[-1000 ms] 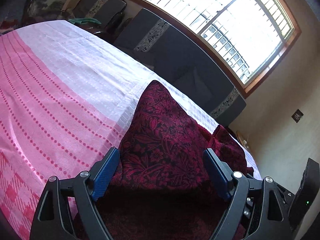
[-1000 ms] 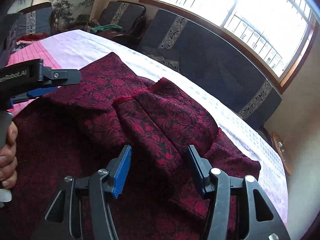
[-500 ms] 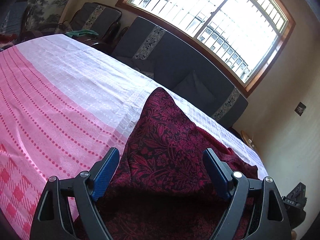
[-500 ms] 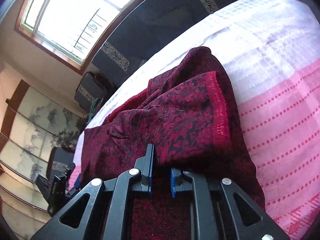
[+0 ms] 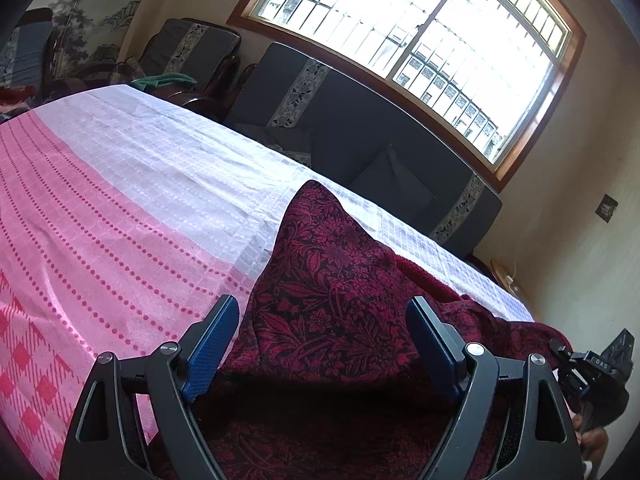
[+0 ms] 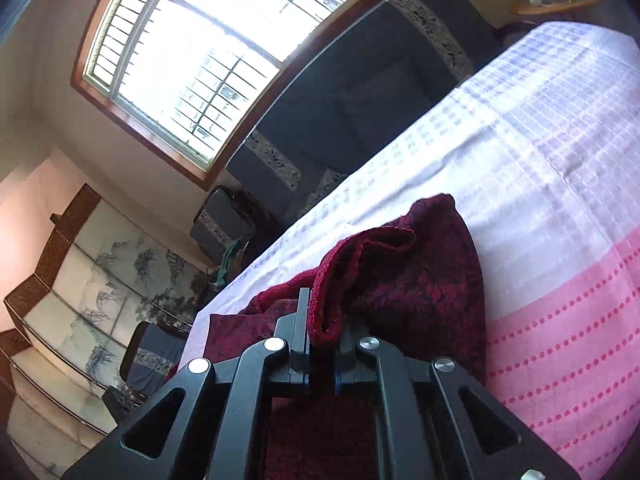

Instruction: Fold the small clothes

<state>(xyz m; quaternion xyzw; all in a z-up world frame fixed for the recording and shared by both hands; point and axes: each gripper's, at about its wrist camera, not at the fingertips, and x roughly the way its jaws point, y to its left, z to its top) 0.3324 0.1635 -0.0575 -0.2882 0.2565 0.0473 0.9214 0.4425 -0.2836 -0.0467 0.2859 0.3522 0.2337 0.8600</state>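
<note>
A dark red floral garment lies crumpled on a pink and white tablecloth. My left gripper stands open over it, its blue pads either side of a pointed corner and not pressing the cloth. In the right wrist view my right gripper is rolled sideways. Its jaws are closing tight on a rolled, hemmed fold of the garment, which bunches up just ahead of the fingertips. The right gripper also shows at the far right edge of the left wrist view.
A dark sofa runs along the table's far edge under a large barred window. Chairs and a painted screen stand at one end. A hand shows at the lower right. Bare tablecloth lies beside the garment.
My right gripper swung across to the garment's end, rolled sideways and went from open to shut on a hemmed fold. The left gripper stayed open over the same corner, tilting slightly.
</note>
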